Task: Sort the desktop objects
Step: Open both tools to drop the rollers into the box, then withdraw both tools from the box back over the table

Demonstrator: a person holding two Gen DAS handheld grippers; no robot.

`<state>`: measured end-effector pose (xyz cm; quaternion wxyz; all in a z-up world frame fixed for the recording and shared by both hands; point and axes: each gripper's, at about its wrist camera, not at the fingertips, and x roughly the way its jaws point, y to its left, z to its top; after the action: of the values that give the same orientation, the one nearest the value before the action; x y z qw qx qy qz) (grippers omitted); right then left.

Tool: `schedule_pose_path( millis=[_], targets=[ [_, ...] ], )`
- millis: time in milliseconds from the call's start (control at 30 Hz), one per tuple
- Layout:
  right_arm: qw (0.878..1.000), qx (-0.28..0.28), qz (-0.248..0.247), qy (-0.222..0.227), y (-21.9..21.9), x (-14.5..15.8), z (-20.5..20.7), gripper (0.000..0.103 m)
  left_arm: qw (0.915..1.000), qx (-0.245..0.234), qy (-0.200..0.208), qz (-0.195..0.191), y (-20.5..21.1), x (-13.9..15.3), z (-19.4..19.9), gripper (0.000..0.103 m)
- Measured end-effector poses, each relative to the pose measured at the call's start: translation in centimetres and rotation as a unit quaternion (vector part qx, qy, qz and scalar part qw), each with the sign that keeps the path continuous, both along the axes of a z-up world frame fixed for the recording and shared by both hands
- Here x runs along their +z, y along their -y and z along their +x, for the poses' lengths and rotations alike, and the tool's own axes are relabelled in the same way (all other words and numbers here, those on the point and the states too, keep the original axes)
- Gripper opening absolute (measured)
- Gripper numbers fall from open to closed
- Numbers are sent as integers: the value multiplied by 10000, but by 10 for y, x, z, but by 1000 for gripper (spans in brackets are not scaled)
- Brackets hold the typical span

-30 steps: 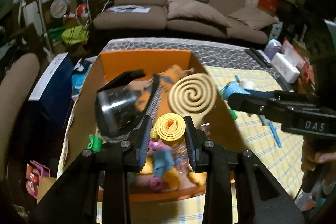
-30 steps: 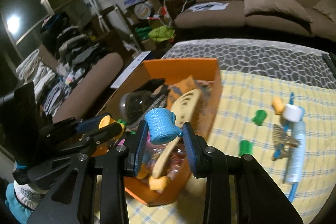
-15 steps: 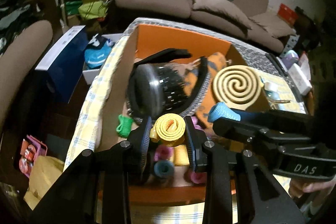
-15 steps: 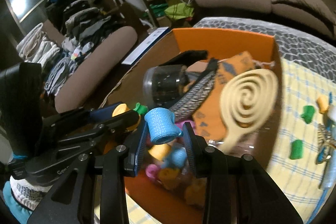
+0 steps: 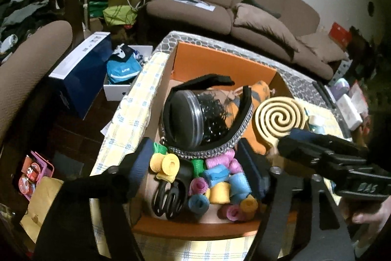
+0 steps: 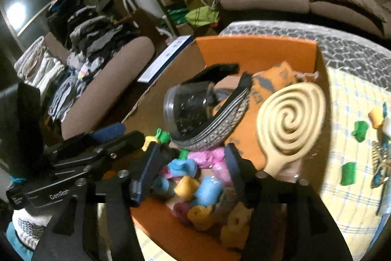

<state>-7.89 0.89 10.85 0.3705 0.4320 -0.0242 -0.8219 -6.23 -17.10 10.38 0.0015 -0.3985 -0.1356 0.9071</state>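
Both grippers are hanging over the orange cardboard box (image 5: 220,60) right now. The left gripper (image 5: 195,163) has its fingers spread wide with nothing between them, and the right gripper (image 6: 193,163) is the same. The foam hair rollers (image 5: 220,185) sit piled in the box's near corner, beside a black claw clip (image 5: 168,195), with the spiral hairbrush (image 6: 290,121) leaning inside too.

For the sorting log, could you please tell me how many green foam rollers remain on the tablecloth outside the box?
2: one green foam roller by the yellow roller, another nearer the camera; more may be hidden.
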Motion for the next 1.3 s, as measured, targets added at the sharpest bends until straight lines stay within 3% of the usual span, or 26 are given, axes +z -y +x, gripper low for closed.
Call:
schedule_pose_path(
  millis=[67,233,333,567,967,1300],
  targets=[
    [9998,-103,23,-159,-7,8,0,79,10000,28,-69,-28,-2,3,0,85],
    [9981,-265,251,-496,-20,21,1,85,9998,-42,-148,-148,-14,8,0,89],
    [9964,-371,422,-631,-28,22,1,87,9996,-121,-190,-164,-23,10,0,102],
    [9915,-687,774,-792,-50,19,1,102,9984,-401,-227,-331,-51,13,-2,102],
    [9893,-992,882,-602,-105,17,-7,102,9936,-924,-493,-421,-104,21,-2,103],
    [9782,-1953,602,-358,-213,21,-26,102,9835,-1583,-729,-493,-169,25,-2,103]
  ],
)
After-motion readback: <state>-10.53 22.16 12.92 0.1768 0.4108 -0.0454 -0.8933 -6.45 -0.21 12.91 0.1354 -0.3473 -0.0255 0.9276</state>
